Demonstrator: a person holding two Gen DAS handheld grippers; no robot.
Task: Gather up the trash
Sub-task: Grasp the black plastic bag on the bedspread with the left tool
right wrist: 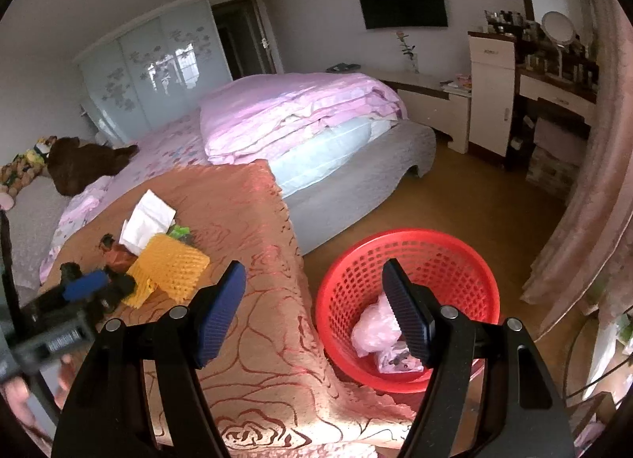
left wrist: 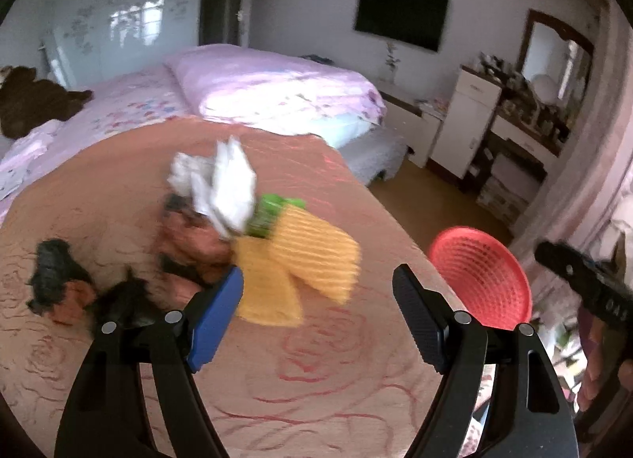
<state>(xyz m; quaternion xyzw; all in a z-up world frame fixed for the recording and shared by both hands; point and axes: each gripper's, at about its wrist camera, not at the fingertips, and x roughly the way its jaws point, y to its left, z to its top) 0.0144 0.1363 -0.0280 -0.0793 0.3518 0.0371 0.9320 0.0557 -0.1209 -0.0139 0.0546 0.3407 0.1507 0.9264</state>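
Scene: I am working over a surface (right wrist: 253,299) draped in a rose-patterned cloth, set against the foot of a bed (right wrist: 300,114).

Trash pile: a yellow foam net (left wrist: 300,272), crumpled white paper (left wrist: 221,189), a green wrapper (left wrist: 269,212) and dark scraps (left wrist: 59,276) are lying bunched together toward the surface's far left part, well in from its right edge.

Left gripper (left wrist: 316,319): I am holding it with fingers spread wide and empty, just short of the yellow foam net, which lies straight ahead and slightly left; its blue pad is nearly touching the net's near corner.

Right gripper (right wrist: 312,311): I am holding it spread and empty too, over the surface's right edge, pointing at the red basket (right wrist: 474,260).

Basket: it is standing on the floor just beside the surface's right edge, already holding pale plastic bags (right wrist: 376,327).

Key relation: the pile sits nearer my left gripper; the net's long axis is running roughly left to right across its fingers. I judge the left makes the pick.
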